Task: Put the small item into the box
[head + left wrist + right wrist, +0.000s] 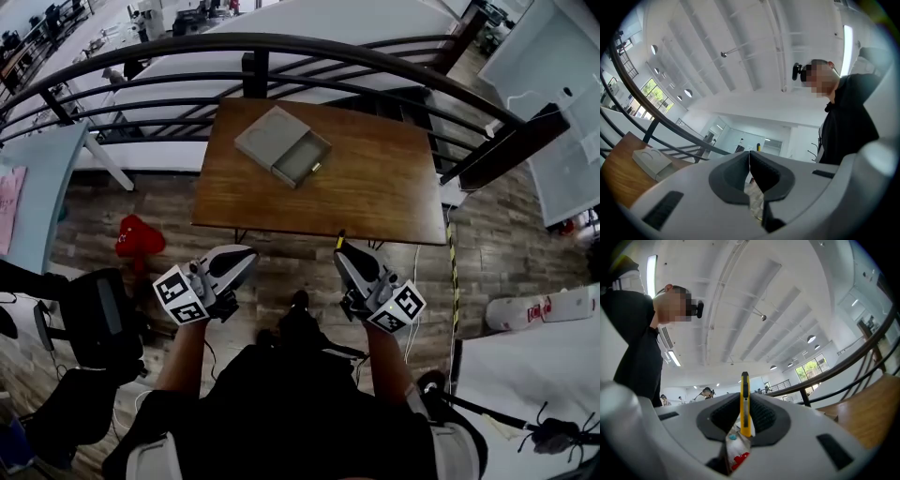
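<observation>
My right gripper [343, 255] clamps the slim yellow item [745, 401] upright, short of the table's [375, 192] near edge. My left gripper [749, 158] is closed on nothing. The grey box [279, 145], its drawer open, sits toward the far left corner.

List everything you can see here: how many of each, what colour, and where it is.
table: one, brown wood, centre, just inside the railing
box: one, grey, on the table's far left part, its drawer slid out
railing: one, black, curved, beyond the table
red thing: one, red, on the floor left of the table
chair: one, black, on the floor at far left
small item: one, yellow, thin, held upright in the right tongs
left tongs: one, white and grey, shut with nothing in them, short of the table
right tongs: one, white and grey, shut on the small item, short of the table
</observation>
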{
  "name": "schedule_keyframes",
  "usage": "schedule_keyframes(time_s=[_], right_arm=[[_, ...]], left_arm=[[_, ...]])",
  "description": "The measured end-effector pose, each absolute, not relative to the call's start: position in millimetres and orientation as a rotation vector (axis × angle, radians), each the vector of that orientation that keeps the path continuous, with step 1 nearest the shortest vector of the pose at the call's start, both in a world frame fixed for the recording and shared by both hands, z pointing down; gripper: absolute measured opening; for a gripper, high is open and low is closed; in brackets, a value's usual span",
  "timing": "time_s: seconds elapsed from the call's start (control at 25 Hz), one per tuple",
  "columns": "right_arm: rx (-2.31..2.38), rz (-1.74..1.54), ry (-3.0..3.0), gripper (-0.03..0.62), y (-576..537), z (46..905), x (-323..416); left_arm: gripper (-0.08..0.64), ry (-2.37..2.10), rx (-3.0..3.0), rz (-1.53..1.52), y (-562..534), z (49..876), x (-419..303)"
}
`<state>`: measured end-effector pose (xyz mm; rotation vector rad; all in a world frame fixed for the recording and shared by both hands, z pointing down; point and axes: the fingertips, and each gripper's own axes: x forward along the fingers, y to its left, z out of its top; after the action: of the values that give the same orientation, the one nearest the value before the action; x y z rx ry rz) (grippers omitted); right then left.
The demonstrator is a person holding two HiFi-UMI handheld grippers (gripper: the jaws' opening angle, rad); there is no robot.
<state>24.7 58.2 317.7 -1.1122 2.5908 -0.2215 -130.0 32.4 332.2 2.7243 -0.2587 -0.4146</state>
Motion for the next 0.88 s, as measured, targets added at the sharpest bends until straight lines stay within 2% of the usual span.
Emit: schedule_keyframes(time_s=[0.52, 0.88], right_arm=[[-0.958, -0.213, 2.624, 0.071, -83.6, 303.0, 120.3], [-0.949, -0.224, 2.618, 0.071, -148.0, 316.3, 141.0]], left_arm=[[0.017, -0.426, 2.771, -0.362, -97.4, 307.0, -45.7], [0.017, -0.437, 2.780, -0.340, -153.3, 315.3, -24.3]])
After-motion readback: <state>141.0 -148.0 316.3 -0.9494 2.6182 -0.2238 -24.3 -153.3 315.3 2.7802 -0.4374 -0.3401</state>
